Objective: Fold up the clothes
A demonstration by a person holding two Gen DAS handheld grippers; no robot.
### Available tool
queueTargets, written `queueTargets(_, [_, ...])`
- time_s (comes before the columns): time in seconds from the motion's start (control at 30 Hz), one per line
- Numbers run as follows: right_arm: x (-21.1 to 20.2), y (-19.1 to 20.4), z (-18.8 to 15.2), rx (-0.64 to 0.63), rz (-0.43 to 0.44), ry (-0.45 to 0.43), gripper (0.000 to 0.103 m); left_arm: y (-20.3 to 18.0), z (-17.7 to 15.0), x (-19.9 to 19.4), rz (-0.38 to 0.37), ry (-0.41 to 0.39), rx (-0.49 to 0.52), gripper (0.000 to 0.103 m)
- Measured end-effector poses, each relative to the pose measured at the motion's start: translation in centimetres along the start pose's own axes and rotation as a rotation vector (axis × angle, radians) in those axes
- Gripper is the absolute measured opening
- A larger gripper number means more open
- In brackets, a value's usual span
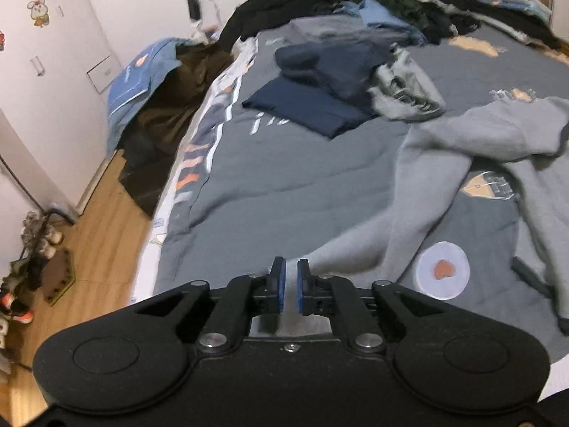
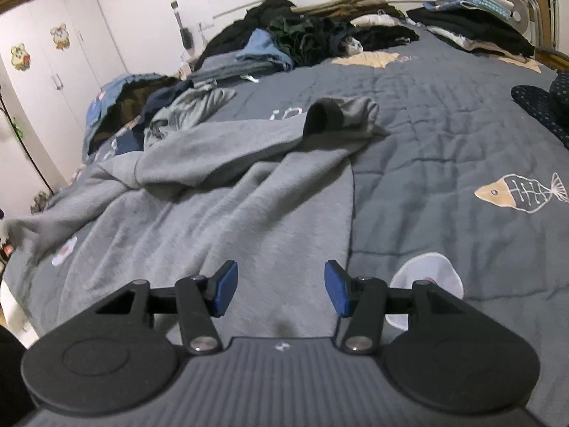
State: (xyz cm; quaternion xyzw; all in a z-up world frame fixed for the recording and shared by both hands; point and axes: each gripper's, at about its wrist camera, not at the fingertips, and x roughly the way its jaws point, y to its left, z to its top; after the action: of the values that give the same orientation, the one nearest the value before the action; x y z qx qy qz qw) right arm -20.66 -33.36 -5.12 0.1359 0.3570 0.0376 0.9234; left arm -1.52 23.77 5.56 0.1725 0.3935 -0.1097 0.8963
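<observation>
Right tool (image 2: 281,288) spread wide above the grey sweatshirt (image 2: 220,206), left tool (image 1: 291,284) nearly closed, empty — a one-sided pinch could bunch its rumpled sleeve (image 2: 341,114)

My left gripper (image 1: 291,284) has its two blue-padded fingers drawn nearly together, only a thin gap between the pads, nothing caught between them. My right gripper (image 2: 281,286) has its fingers spread wide apart, also empty. Both point forward and slightly downward, side by side.
</observation>
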Motion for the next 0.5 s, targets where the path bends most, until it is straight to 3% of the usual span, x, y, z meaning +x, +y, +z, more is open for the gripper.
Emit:
queueTargets(0.03, [-0.3,0.1,-0.1,-0.007,-0.001,0.013,0.053,-1.3,0.0,-0.5,-0.047,-0.021,0.009,0.017])
queueTargets(0.07, [-0.6,0.3,-0.3,-0.017,-0.002,0.025,0.053,-2.8,0.0,-1.0,-0.092,-0.042,0.022,0.034])
queueTargets(0.13, [-1.3,0.7,-0.7,-0.031,-0.008,0.036,0.053,-6.6,0.2,-1.7,-0.154,-0.084,0.087,0.054])
queueTargets(0.23, [-2.1,1.2,-1.9,-0.049,-0.019,0.069,0.055,-12.0,0.3,-2.0,-0.262,-0.126,0.168,0.054])
queueTargets(0.37, [-1.5,0.6,-3.5,-0.039,-0.07,0.137,0.055,-17.0,0.8,-1.2,-0.379,-0.163,0.189,0.054])
queueTargets(0.5, [0.4,-0.5,-3.4,0.007,-0.088,0.146,0.055,-20.7,0.9,-0.2,-0.438,-0.175,0.184,0.054])
